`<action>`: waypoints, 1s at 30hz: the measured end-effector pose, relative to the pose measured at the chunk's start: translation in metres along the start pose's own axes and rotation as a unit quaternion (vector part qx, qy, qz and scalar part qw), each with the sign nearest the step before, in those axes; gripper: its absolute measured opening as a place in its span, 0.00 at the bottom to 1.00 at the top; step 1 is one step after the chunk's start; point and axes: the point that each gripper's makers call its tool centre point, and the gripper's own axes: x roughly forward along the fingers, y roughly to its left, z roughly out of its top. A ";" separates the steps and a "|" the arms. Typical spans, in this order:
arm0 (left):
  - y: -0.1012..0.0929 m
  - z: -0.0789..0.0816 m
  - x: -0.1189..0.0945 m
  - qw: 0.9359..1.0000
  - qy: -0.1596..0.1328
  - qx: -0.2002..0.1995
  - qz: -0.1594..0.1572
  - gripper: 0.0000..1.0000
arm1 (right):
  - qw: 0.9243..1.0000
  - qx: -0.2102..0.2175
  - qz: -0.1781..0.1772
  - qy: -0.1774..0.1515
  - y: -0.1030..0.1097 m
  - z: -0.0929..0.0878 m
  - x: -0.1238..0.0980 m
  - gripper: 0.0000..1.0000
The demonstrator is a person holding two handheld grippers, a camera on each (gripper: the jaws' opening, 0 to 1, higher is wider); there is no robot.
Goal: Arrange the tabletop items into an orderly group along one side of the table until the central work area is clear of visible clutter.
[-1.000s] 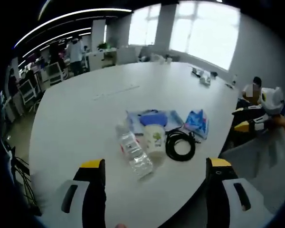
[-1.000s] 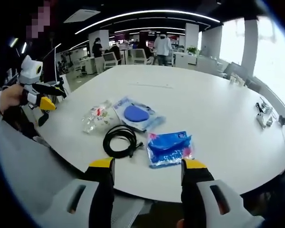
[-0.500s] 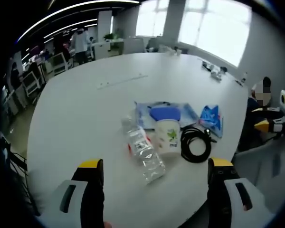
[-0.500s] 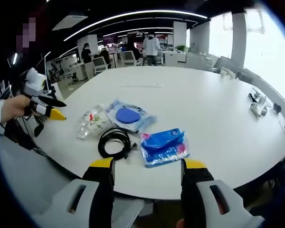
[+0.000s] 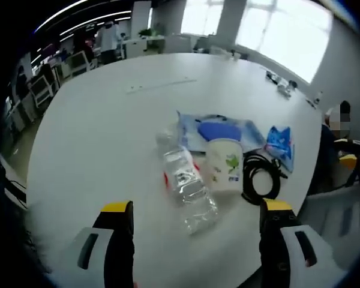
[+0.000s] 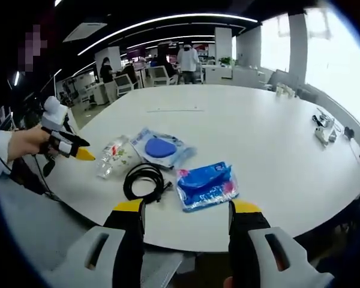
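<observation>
A clear plastic bottle (image 5: 186, 183) lies on its side on the white table (image 5: 96, 132). Beside it a white paper cup (image 5: 224, 165) with a green print stands upright. Past the cup lie a coiled black cable (image 5: 261, 177), a clear pouch holding a blue disc (image 5: 219, 129) and a blue packet (image 5: 280, 144). My left gripper (image 5: 196, 207) is open, its jaws wide apart just short of the bottle. My right gripper (image 6: 188, 207) is open at the table's edge, in front of the blue packet (image 6: 205, 185) and the cable (image 6: 144, 180). A hand holds the left gripper (image 6: 83, 154) close to the bottle (image 6: 114, 157).
A thin pale strip (image 6: 173, 110) lies mid-table. Small dark items (image 6: 324, 129) sit near the far edge by the windows. Office chairs, desks and standing people fill the background beyond the table (image 6: 276, 138).
The left gripper has come closer to the bottle and cup, which now look larger in its view. In the right gripper view it has moved in toward the bottle. The right gripper stayed put.
</observation>
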 end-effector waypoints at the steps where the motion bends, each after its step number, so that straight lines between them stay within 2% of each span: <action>1: 0.001 -0.001 0.002 1.000 0.006 -0.003 0.000 0.82 | 1.000 0.000 0.000 0.000 0.000 0.000 0.000 0.53; 4: 0.002 -0.003 0.007 1.000 0.012 -0.007 0.000 0.79 | 1.000 0.001 -0.005 -0.001 -0.002 0.001 0.000 0.53; 17: 0.008 -0.005 0.029 0.999 0.027 -0.007 0.019 0.81 | 1.000 0.007 -0.011 0.001 -0.005 0.000 0.000 0.53; 30: 0.011 -0.014 0.043 0.998 0.061 0.003 0.029 0.80 | 1.000 0.015 -0.016 0.001 -0.007 -0.001 0.000 0.53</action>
